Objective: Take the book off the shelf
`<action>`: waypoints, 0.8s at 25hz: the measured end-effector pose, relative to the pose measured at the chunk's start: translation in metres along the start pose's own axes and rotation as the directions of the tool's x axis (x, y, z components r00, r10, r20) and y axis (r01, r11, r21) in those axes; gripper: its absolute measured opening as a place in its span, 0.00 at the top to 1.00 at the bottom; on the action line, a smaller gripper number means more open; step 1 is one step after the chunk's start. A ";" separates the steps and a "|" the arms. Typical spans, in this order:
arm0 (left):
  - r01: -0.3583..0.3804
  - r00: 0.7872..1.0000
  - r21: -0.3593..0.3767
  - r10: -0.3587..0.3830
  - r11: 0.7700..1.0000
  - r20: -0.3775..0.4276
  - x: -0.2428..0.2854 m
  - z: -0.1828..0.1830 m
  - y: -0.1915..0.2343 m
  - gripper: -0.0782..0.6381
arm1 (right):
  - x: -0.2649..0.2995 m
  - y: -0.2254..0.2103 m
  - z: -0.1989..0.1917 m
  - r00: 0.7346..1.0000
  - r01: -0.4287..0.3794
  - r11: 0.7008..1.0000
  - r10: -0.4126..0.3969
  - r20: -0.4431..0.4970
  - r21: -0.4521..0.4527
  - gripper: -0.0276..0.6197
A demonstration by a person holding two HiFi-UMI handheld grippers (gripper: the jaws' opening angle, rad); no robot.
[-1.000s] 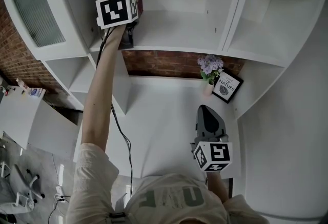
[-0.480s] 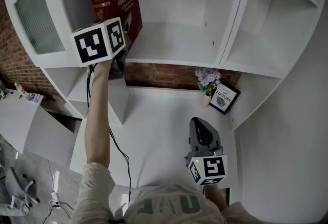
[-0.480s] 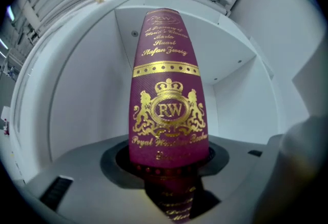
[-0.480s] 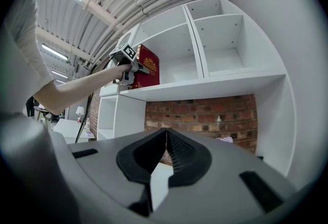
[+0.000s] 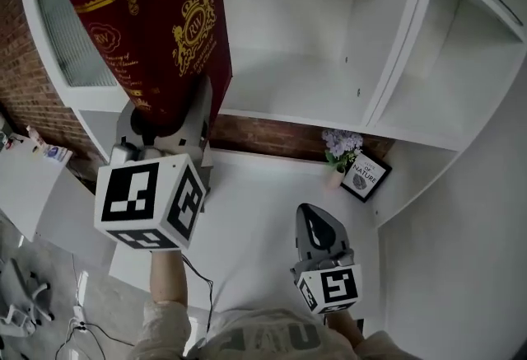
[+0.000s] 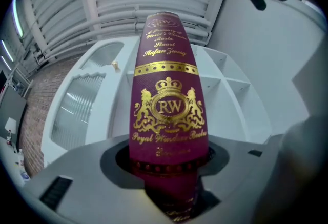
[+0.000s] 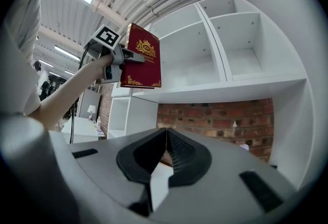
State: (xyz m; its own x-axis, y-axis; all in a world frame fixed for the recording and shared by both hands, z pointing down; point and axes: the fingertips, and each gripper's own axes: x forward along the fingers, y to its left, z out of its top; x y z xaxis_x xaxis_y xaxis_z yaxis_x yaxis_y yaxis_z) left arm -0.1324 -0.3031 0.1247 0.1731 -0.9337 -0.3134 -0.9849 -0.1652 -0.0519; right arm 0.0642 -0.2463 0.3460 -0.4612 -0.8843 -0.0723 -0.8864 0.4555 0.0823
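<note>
My right gripper (image 7: 164, 138) sits low by my chest, its fingers (image 7: 187, 154) closed together on nothing. My left gripper (image 6: 169, 169) is up higher; its fingers (image 6: 87, 166) clamp the foot of the red book (image 5: 165, 21) — upright, out in front of the white shelf (image 5: 305, 103).

The right gripper (image 7: 165, 138), its dark jaws closed tip to tip, points at a white shelf unit (image 7: 230, 84) set above a brick wall (image 7: 215, 120). At upper left, an outstretched arm (image 7: 66, 92) carries the left gripper (image 7: 127, 59), clamped on a dark red, gold-crested book (image 7: 145, 56) held upright before the unit's left compartment
</note>
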 end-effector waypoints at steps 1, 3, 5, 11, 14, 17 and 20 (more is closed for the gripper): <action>-0.006 1.000 0.004 0.006 1.000 0.005 -0.007 0.002 -0.001 0.55 | 0.003 0.001 0.002 1.000 -0.012 1.000 0.012 0.001 0.000 0.94; -0.013 1.000 0.006 0.013 1.000 0.003 -0.017 0.002 -0.002 0.55 | 0.012 0.001 0.007 1.000 -0.029 1.000 0.029 0.003 0.003 0.94; -0.013 1.000 -0.020 0.013 1.000 0.003 -0.036 -0.003 -0.003 0.55 | 0.017 0.009 0.012 0.999 -0.046 0.999 0.046 0.006 -0.014 0.94; -0.094 0.996 -0.079 0.094 0.992 -0.010 -0.113 -0.051 0.001 0.55 | 0.020 0.040 0.022 0.993 -0.108 0.993 0.109 0.040 -0.042 0.94; -0.139 0.990 -0.093 0.138 0.986 -0.010 -0.133 -0.077 0.007 0.55 | 0.021 0.045 0.026 0.992 -0.116 0.992 0.118 0.048 -0.050 0.94; -0.220 0.975 -0.040 0.219 0.975 -0.028 -0.148 -0.099 0.018 0.55 | 0.020 0.049 0.024 0.991 -0.121 0.991 0.124 0.041 -0.061 0.94; -0.229 0.972 -0.035 0.226 0.973 -0.064 -0.152 -0.115 0.021 0.55 | 0.017 0.053 0.019 0.991 -0.125 0.989 0.128 0.028 -0.078 0.94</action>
State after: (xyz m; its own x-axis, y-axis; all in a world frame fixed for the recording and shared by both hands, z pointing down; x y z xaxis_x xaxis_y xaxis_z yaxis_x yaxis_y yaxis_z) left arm -0.1795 -0.2013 0.2806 -0.0546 -0.9652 -0.2557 -0.9977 0.0421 0.0541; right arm 0.0086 -0.2353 0.3301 -0.5715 -0.8158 -0.0889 -0.8159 0.5532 0.1682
